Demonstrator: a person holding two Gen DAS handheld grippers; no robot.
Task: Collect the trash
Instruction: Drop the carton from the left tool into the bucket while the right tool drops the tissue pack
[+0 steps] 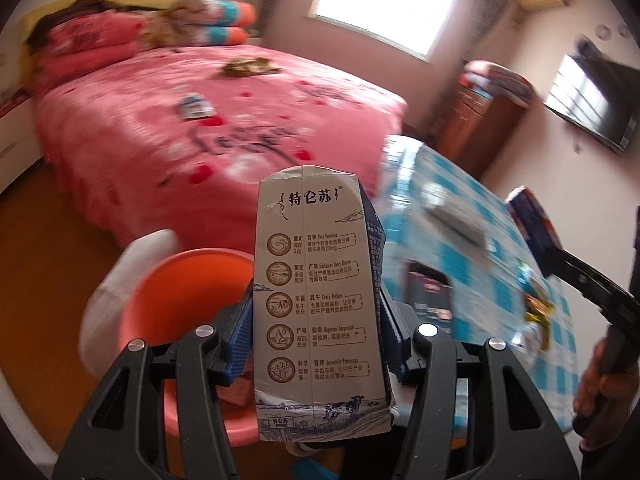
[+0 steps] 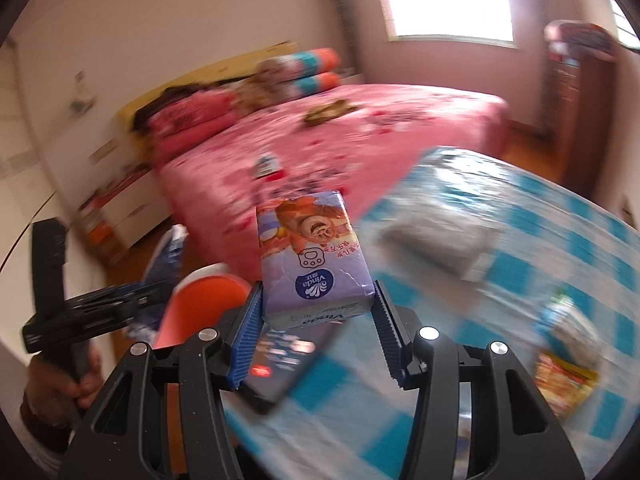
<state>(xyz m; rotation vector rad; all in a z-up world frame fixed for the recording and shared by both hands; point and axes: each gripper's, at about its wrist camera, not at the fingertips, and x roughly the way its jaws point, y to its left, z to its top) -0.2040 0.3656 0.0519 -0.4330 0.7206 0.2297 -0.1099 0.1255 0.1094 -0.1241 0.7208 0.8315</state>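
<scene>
The left tool (image 1: 316,332) pinched an upright milk carton (image 1: 320,304) printed "特仑苏" and "Pure Nutrition", above the orange bin (image 1: 192,280) beside the checked worktop (image 1: 460,216). The right tool (image 2: 318,320) clamped a purple "Vinda" tissue pack (image 2: 314,256) over that worktop's edge. Beyond the bin lay the pink bed (image 1: 200,128).

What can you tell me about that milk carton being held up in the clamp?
The milk carton is a tall, slim paper box, off-white with brown round icons, Chinese print and a blue farm scene with cows at its base. Its side panel is dark blue. It looks creased and dented, likely empty. It stands upright, pinched between the blue ribbed fingers of the left gripper, in front of an orange bin.
</scene>
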